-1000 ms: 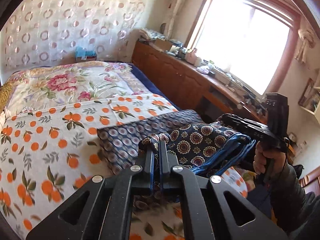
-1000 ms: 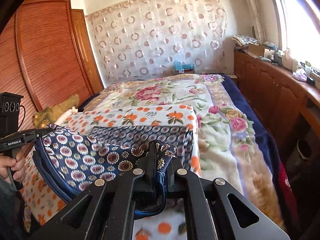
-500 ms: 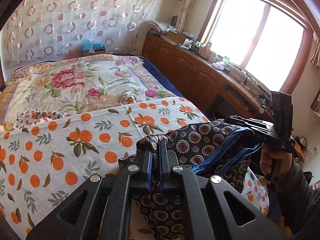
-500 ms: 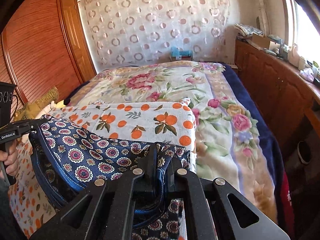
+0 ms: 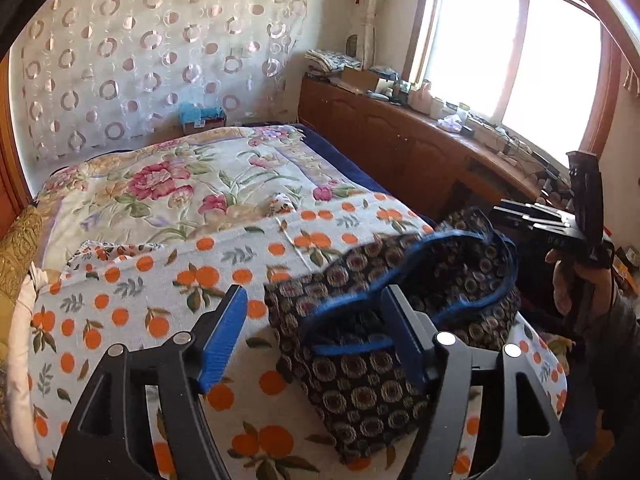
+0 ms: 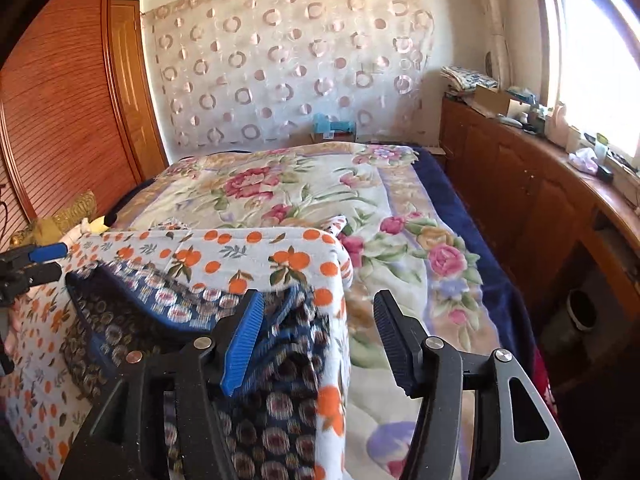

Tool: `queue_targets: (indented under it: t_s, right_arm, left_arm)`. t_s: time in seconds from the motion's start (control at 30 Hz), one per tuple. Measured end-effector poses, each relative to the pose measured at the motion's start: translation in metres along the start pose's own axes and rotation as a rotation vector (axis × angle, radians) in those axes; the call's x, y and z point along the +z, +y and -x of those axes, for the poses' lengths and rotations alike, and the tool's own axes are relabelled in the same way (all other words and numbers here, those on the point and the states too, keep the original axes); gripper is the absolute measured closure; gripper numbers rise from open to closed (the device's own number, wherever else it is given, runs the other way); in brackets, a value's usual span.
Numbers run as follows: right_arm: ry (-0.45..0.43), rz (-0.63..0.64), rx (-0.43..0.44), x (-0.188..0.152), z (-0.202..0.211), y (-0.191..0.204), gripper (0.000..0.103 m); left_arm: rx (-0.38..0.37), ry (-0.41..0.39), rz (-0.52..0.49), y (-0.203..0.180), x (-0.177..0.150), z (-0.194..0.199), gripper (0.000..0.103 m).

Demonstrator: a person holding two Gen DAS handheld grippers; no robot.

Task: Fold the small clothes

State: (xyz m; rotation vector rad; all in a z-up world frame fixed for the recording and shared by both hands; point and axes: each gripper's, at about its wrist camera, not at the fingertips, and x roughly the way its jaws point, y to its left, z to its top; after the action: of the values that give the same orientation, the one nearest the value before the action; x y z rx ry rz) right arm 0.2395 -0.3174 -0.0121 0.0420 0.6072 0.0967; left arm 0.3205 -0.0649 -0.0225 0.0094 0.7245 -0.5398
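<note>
Lying on the orange-print cover (image 5: 168,280) near the foot end of the bed is the garment (image 5: 380,364), dark navy with round medallion print and a bright blue hem band. Loosely bunched, partly doubled over, hem band curving across its top. It is motion-blurred in both views.

Left gripper (image 5: 316,336): jaws spread wide, gripping nothing. Its blue-padded finger (image 5: 222,336) hangs over bare orange-print cover, just beside the garment's left edge. The other finger (image 5: 404,340) sits in front of the garment, over the blue hem; cannot tell if it touches the cloth.

Right gripper (image 6: 316,340): jaws also spread wide, nothing clamped. Its blue-padded finger (image 6: 242,344) is right against the garment's (image 6: 168,320) bunched blue hem at the cover's corner; contact unclear because of blur. The black finger (image 6: 394,340) is over the flowered blanket (image 6: 280,184), apart from the garment.

From the left wrist view, the right gripper (image 5: 536,220) shows at the far right, held in a hand (image 5: 576,284), beyond the garment's right end. From the right wrist view, the tip of the left gripper (image 6: 34,264) shows at the left edge, jaws apart.

Orange-print cover lies over the flowered blanket. Wooden cabinet (image 6: 520,184) with clutter runs under the window (image 5: 516,44). Circle-pattern curtain (image 6: 288,60) covers the far wall. Wooden wardrobe (image 6: 60,96) on the left.
</note>
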Motion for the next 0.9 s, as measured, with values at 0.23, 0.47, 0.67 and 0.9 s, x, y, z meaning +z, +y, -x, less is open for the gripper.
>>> queue_targets:
  t_s: [0.23, 0.47, 0.67, 0.9]
  right_arm:
    - [0.068, 0.131, 0.04, -0.047, 0.033, 0.027, 0.041]
    - [0.118, 0.278, 0.055, -0.055, 0.022, 0.057, 0.041]
    - [0.092, 0.253, 0.0, -0.011, -0.017, 0.049, 0.041]
    - [-0.034, 0.131, -0.007, 0.02, 0.01, 0.03, 0.041]
  left_arm:
    - [-0.029, 0.14, -0.017, -0.009, -0.039, -0.015, 0.033]
    - [-0.011, 0.186, -0.024, -0.011, -0.033, -0.046, 0.033]
    - [-0.007, 0.151, -0.023, -0.008, 0.002, -0.069, 0.033]
    - [0.09, 0.141, 0.026, 0.02, 0.031, -0.106, 0.033]
